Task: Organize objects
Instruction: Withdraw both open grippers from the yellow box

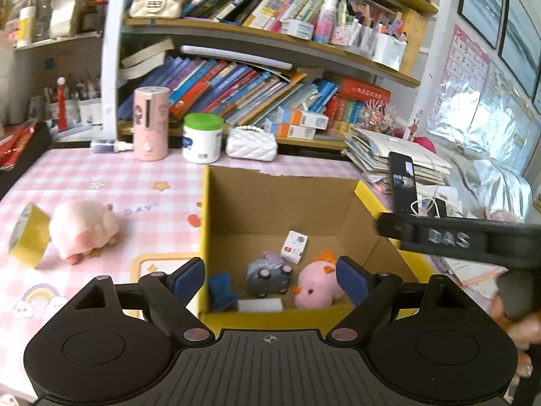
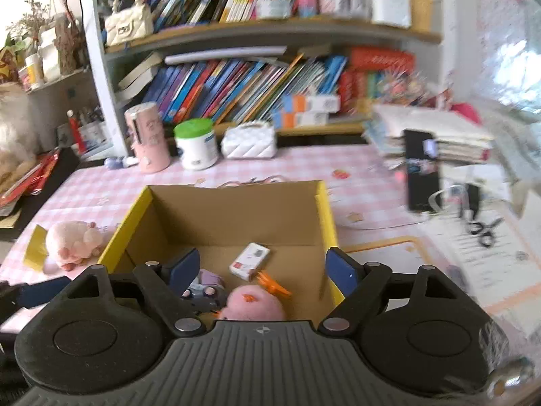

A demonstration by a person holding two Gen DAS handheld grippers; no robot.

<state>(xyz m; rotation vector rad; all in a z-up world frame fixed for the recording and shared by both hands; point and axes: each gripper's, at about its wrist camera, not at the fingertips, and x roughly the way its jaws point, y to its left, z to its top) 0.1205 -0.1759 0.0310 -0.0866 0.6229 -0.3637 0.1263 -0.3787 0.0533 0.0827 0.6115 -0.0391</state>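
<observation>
Both my grippers, left [image 1: 270, 279] and right [image 2: 260, 270], gape empty above the box [image 1: 280, 199]; pink toy [image 1: 318, 286], grey toy [image 1: 267, 275] and carton [image 1: 295, 246] lie inside.

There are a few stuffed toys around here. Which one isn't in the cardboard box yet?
The pale pink plush lying on the checked tablecloth, left of the cardboard box, beside a yellow tape roll. The grey plush and orange-crested pink plush already sit inside.

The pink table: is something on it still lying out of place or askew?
Yes. A pale pink plush lies on its side left of the cardboard box, outside it, with a yellow tape roll standing on edge beside it. The box's far rim looks torn.
</observation>
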